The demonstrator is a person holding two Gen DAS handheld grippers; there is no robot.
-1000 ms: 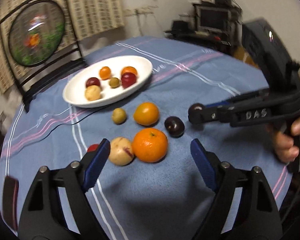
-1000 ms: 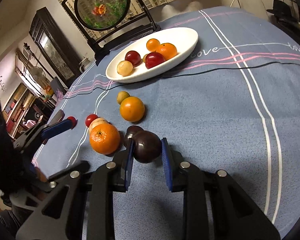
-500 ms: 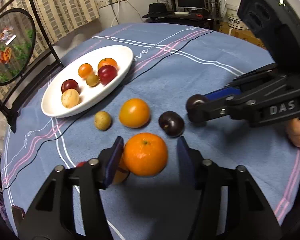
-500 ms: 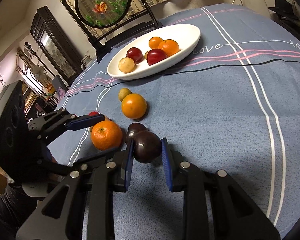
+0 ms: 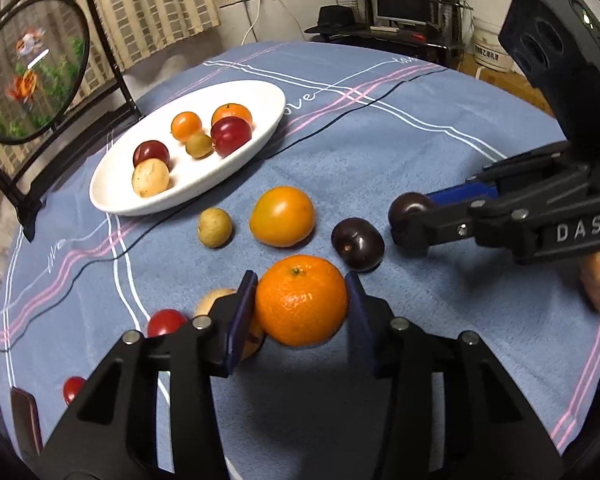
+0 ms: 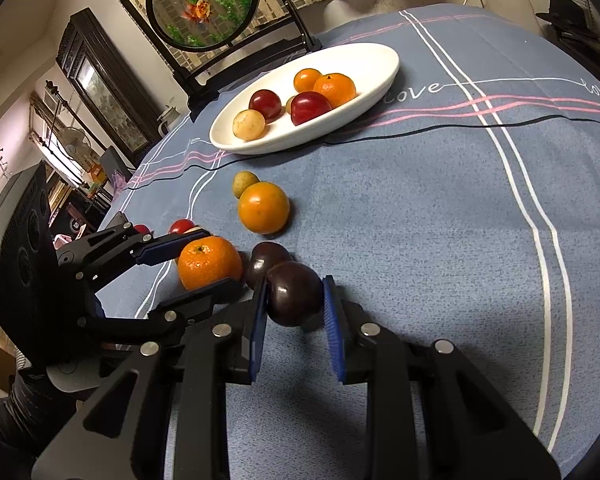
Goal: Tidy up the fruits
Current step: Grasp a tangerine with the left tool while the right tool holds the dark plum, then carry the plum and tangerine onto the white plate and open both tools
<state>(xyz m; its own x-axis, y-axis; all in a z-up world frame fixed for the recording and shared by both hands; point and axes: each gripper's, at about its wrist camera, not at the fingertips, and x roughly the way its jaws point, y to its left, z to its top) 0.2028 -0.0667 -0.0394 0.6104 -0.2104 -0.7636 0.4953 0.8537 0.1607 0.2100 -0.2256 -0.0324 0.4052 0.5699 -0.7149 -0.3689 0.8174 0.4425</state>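
While six fruits lie in the dish [image 5: 100, 196], an orange [image 5: 300, 304] is pinched by the just-closing left tool [image 5: 300, 312], a plum [image 6: 294, 298] by the right tool [image 6: 296, 320], and others are left on the counter [image 5: 380, 152].

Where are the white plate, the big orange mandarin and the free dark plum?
white plate [image 5: 260, 96], left wrist view, bare inner floor near its far end.
mandarin [image 5: 302, 306], left wrist view, middle of its peel.
dark plum [image 5: 358, 244], left wrist view, its top.

Dim warm light, fisheye-warped edges
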